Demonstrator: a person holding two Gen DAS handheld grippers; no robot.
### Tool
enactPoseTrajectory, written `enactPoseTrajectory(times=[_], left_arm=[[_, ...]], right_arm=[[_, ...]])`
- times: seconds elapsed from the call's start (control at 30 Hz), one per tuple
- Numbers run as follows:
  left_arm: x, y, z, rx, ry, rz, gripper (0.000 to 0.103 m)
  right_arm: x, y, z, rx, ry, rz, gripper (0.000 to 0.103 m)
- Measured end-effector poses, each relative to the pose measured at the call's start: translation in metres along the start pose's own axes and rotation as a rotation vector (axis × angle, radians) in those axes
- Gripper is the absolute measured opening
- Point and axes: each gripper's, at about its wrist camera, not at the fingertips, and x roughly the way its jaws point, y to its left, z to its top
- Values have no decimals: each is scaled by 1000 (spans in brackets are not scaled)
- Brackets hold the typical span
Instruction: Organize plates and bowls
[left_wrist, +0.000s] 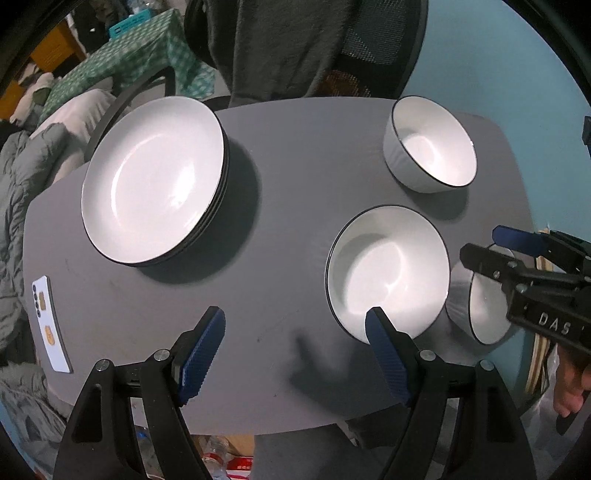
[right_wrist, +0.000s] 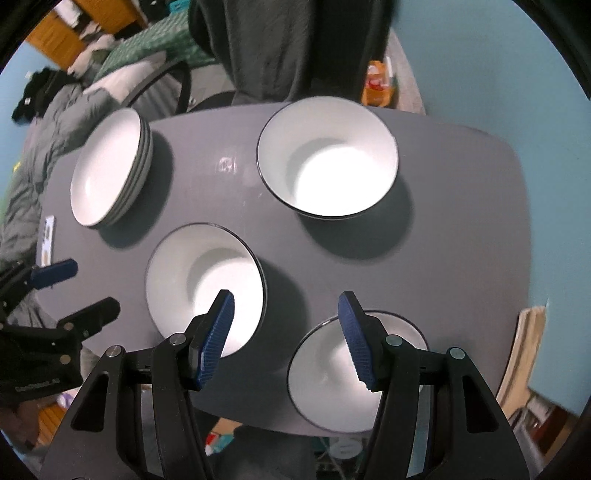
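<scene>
Near bowl (right_wrist: 354, 373) lies under the gaping right hand-held gripper (right_wrist: 286, 341).

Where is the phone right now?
The phone lies flat at the grey table's left edge in the left wrist view, just below the stack of plates.

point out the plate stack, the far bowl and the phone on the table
plate stack (left_wrist: 151, 177), left wrist view, on the white inside of the top plate
far bowl (right_wrist: 332, 170), right wrist view, on its white inner bottom
phone (left_wrist: 50, 325), left wrist view, on its white back
</scene>
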Motion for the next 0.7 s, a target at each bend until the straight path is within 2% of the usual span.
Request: enactPoseTrajectory(times=[0.23,0.5,0.7], left_arm=[[22,-3,-2,-48,33,-6,80],[41,-6,-4,-48,51,19,80],[48,-3,-4,-63,60,5,80]], right_arm=[[17,6,5,-81,24,-2,58],[37,11,12,-127,53,2,58],[49,14,11,-155,71,7,57]])
